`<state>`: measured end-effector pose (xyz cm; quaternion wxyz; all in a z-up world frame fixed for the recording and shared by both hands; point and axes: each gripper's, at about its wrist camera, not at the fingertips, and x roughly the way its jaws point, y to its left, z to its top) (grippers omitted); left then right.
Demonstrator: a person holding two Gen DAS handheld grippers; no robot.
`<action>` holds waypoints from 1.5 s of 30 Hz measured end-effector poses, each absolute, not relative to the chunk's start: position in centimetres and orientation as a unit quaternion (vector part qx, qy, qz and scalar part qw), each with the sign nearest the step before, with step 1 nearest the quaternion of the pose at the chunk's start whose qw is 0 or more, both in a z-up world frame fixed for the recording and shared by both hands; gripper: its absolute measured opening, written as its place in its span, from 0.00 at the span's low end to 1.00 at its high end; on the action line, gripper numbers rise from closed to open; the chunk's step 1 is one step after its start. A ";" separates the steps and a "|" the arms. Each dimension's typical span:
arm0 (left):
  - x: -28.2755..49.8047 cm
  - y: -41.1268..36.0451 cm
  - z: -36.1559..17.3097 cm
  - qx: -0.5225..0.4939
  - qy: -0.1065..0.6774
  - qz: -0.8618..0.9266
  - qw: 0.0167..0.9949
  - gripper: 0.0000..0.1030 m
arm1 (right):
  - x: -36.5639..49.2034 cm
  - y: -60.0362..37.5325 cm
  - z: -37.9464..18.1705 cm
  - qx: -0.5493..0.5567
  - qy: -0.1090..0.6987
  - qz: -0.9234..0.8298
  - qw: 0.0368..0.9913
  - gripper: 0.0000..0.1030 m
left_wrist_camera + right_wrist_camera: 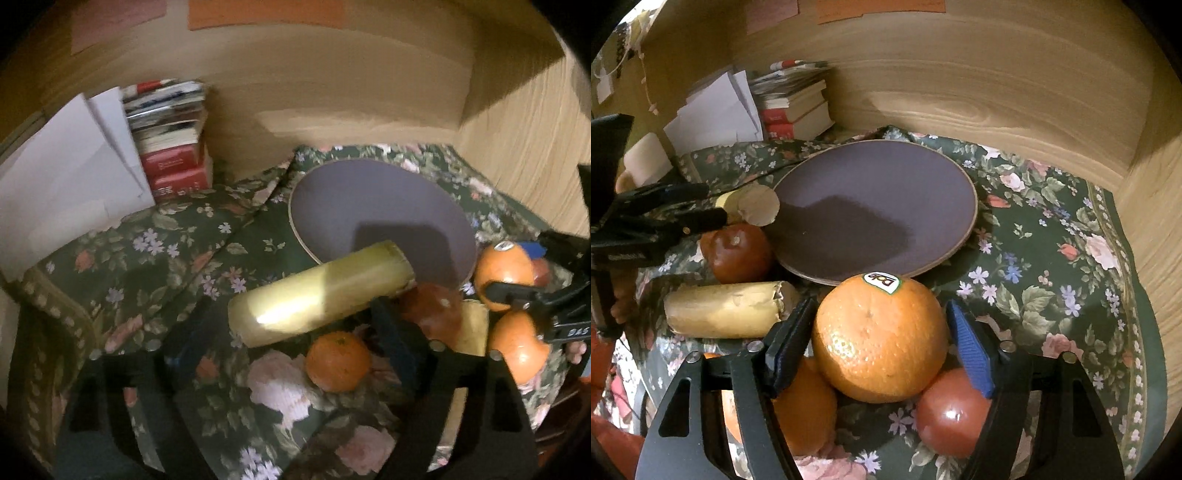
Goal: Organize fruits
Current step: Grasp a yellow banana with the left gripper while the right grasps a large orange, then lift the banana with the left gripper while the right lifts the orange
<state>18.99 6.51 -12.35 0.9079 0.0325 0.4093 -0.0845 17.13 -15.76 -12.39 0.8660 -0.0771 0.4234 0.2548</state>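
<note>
Right wrist | orange (879, 339): large, glossy, dimpled skin | white Dole sticker (881, 282)

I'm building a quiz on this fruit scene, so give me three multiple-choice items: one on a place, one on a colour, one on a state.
1. The stickered orange sits: A on the plate; B between the right hand-held gripper's fingers; C on the books.
2. The plate is: A purple; B white; C green.
3. The left hand-held gripper is: A open; B shut; C unseen.
Key: B, its fingers flank the orange; A, its bare face shows purple; A, its fingers stand wide apart.
</note>
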 end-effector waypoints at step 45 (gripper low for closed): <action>21.7 9.9 -11.8 0.023 0.435 -0.092 0.895 0.23 | 18.6 -16.5 -13.1 -0.071 0.455 0.246 0.853 0.65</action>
